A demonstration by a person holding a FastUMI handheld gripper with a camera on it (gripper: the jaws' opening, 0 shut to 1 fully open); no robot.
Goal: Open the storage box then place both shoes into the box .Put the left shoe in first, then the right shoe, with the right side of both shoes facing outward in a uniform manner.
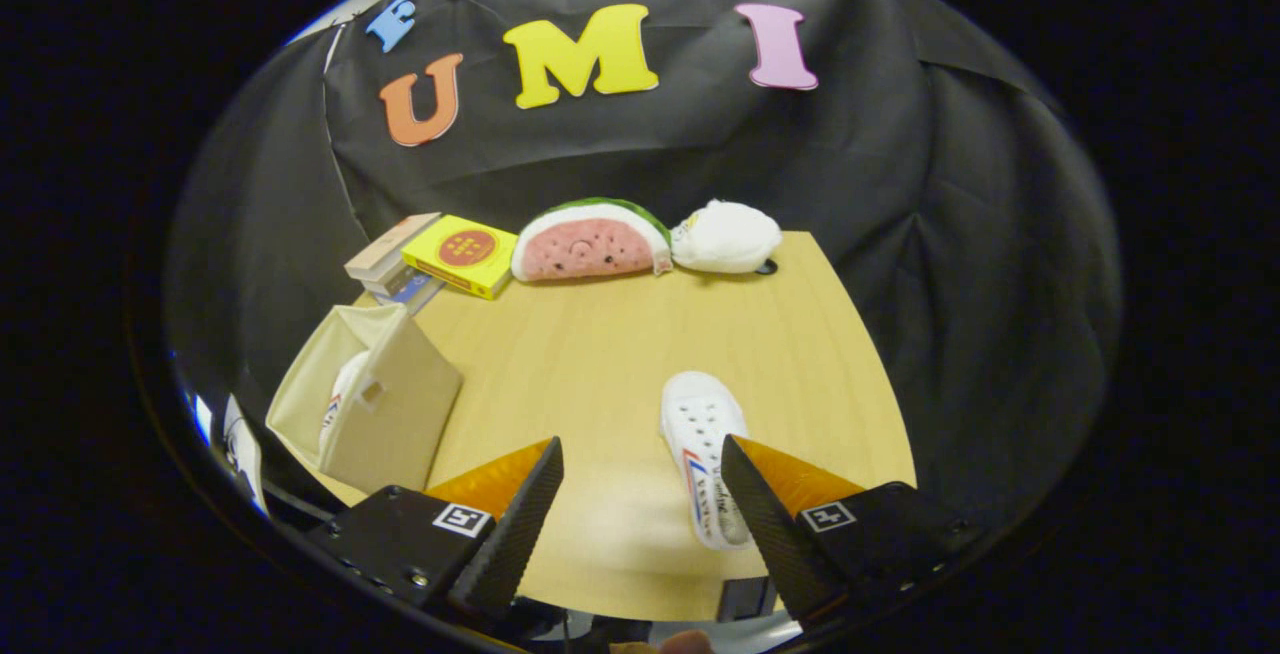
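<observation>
Gripper fingers spread wide, holding nothing, above the wooden table. White sneaker lies just inside the right finger, long axis running away from the fingers, toe pointing toward the watermelon plush; side stripes and lettering visible, too small to read. Beige storage box stands open left of the fingers, another white shoe inside.

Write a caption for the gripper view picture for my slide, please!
Open claw hovers over the table beside a white shoe; another shoe already sits in the open storage box.
</observation>
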